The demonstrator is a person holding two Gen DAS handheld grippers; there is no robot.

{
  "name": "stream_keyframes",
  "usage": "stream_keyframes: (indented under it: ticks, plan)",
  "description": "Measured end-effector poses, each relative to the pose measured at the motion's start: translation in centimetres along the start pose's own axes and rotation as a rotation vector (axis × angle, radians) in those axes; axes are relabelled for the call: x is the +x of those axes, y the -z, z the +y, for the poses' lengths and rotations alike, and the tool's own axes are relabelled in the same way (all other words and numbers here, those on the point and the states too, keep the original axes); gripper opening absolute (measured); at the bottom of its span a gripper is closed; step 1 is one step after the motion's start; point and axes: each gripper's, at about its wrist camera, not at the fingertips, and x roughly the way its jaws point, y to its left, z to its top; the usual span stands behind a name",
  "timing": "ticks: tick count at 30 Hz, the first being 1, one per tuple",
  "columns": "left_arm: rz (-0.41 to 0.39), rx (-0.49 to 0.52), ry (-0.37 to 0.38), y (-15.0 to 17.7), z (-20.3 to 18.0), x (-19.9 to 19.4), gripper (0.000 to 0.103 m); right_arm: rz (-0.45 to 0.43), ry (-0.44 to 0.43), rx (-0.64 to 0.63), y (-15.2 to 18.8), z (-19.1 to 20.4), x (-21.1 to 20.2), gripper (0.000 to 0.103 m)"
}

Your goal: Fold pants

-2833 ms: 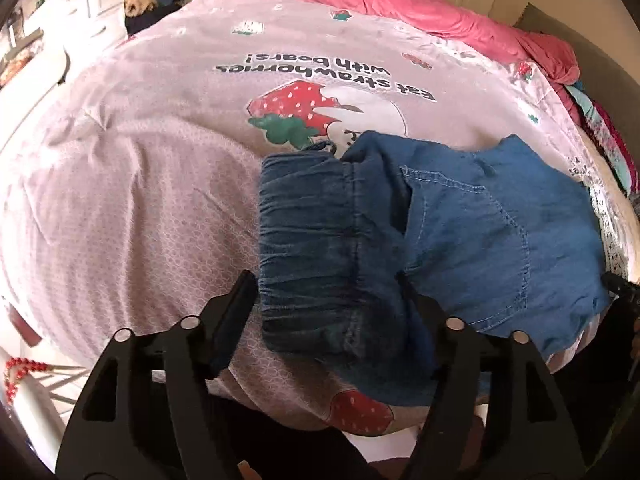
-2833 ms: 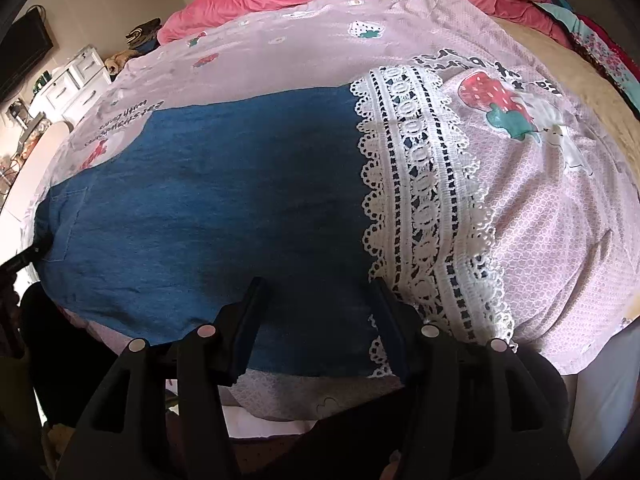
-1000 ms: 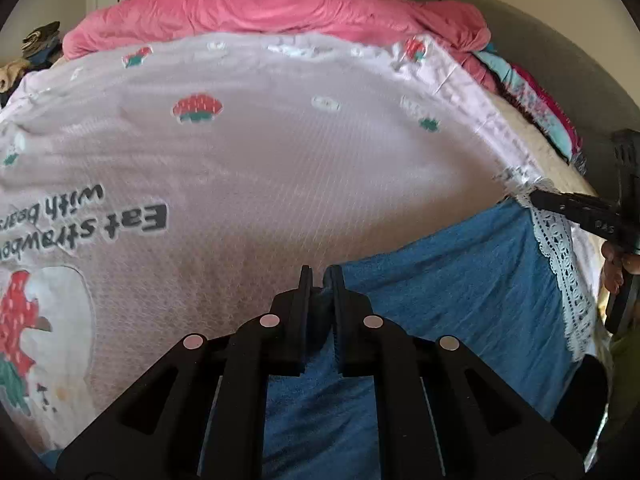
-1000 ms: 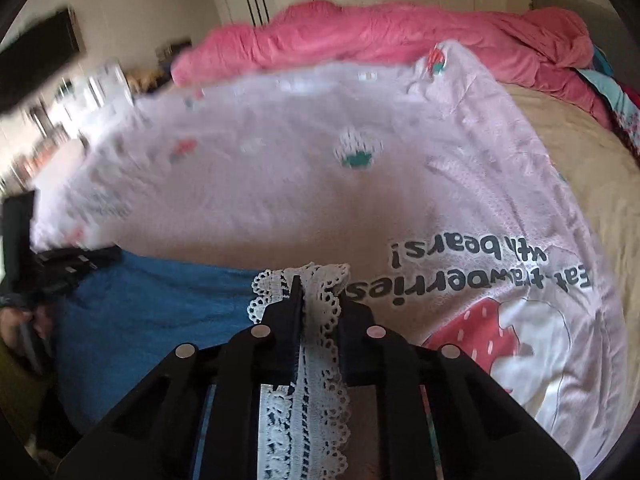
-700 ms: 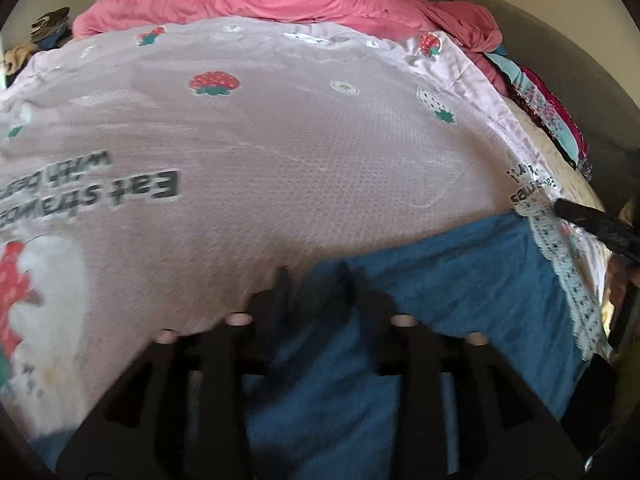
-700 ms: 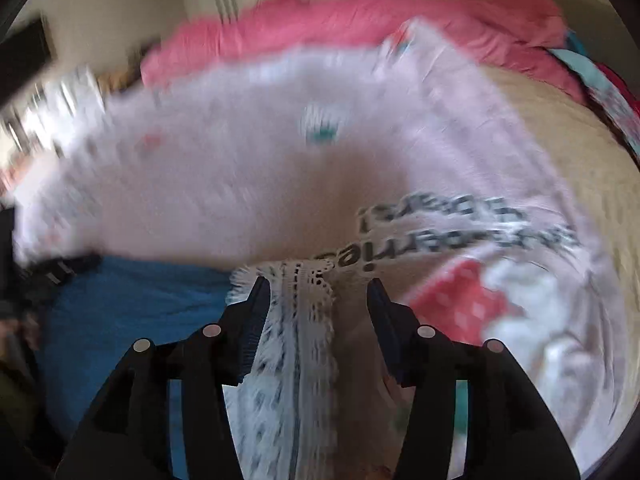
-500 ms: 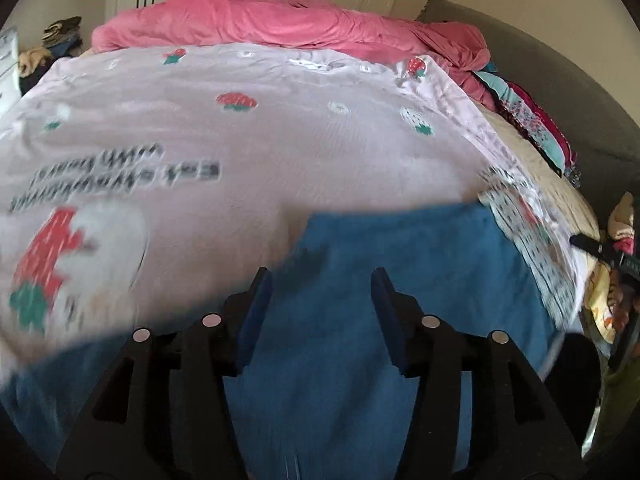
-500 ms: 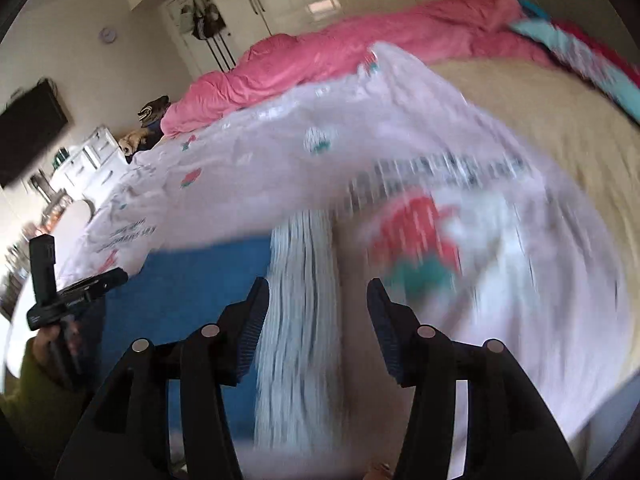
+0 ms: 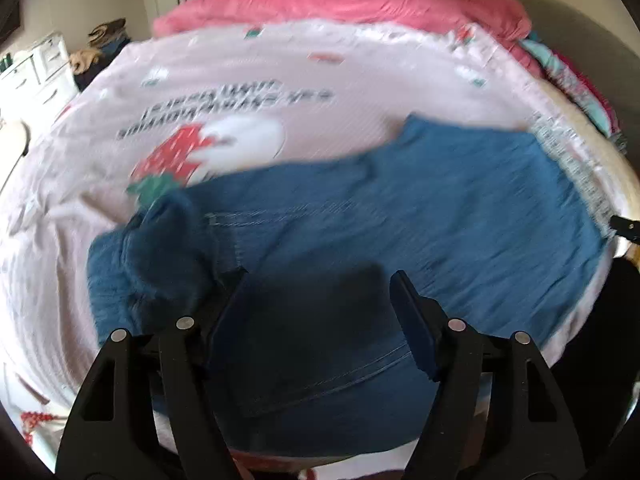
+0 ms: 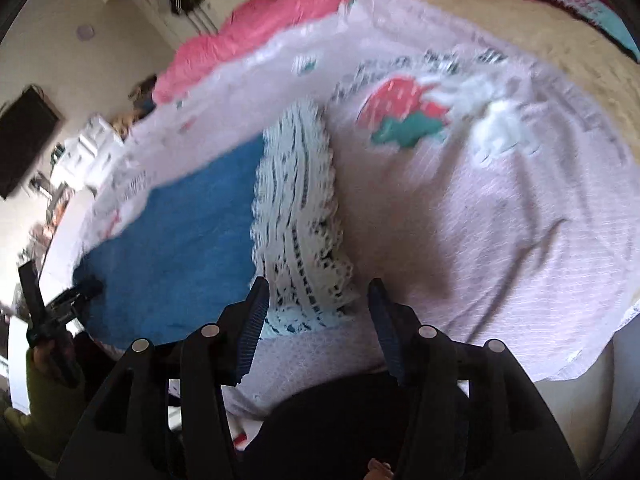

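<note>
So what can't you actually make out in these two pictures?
- Left wrist view: the black lettering on the pink strawberry bedsheet is smeared by motion blur, unreadable.
- Left wrist view: the near edge of the denim pants is hidden behind the left hand-held gripper.
- Right wrist view: lace hem detail is blurred.

The left gripper (image 9: 320,280) hangs with its jaws spread wide, holding nothing; the right gripper (image 10: 316,288) does likewise.

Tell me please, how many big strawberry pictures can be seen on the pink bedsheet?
2. One strawberry lies left of the blue pants in the left wrist view; another strawberry lies right of the lace hem in the right view. Others may be hidden.
</note>
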Motion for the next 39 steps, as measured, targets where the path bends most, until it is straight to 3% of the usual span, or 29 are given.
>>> stream_keyframes:
  ticks: [4, 6, 11, 15, 17, 21, 28, 30, 34, 36, 39]
  plan:
    - [-0.008, -0.033, 0.033, 0.1, 1.2, -0.2, 0.063, 0.02, 0.001, -0.044, 0.8, 1.7, 0.8, 0.043]
    - [-0.013, -0.045, 0.036, 0.1, 1.4, -0.3, 0.063, -0.006, 0.001, -0.045, 0.9, 2.1, 0.7, 0.025]
    - [-0.019, -0.07, 0.041, 0.3, 2.5, -0.7, 0.055, -0.022, 0.104, -0.155, 1.8, 4.3, -0.8, 0.023]
    - [-0.024, -0.088, 0.053, 0.4, 3.3, -0.7, 0.054, 0.047, 0.24, -0.206, 2.6, 4.2, 1.2, 0.032]
    - [-0.022, -0.076, 0.05, 0.5, 3.2, -0.6, 0.054, 0.051, 0.256, -0.206, 2.7, 4.2, 1.7, 0.034]
    - [-0.027, -0.069, 0.051, 0.6, 3.2, -0.7, 0.054, 0.038, 0.26, -0.158, 2.8, 3.1, 0.8, 0.052]
    - [-0.044, -0.017, 0.007, 0.7, 2.0, -1.1, 0.057, -0.068, 0.309, -0.122, 3.3, 2.8, -2.9, 0.061]
    - [-0.053, -0.02, 0.013, 0.7, 1.6, -1.6, 0.066, -0.113, 0.323, -0.138, 3.2, 3.5, -3.8, 0.069]
    - [-0.078, 0.009, 0.012, 0.5, 0.5, -2.8, 0.07, -0.17, 0.313, -0.217, 2.8, 6.5, -4.1, 0.072]
    - [-0.088, 0.008, 0.037, 0.4, 0.1, -3.3, 0.071, -0.181, 0.304, -0.246, 2.5, 7.9, -3.6, 0.084]
    - [-0.109, 0.024, 0.066, 0.0, -1.1, -4.2, 0.076, -0.171, 0.27, -0.282, 2.2, 10.0, -2.1, 0.084]
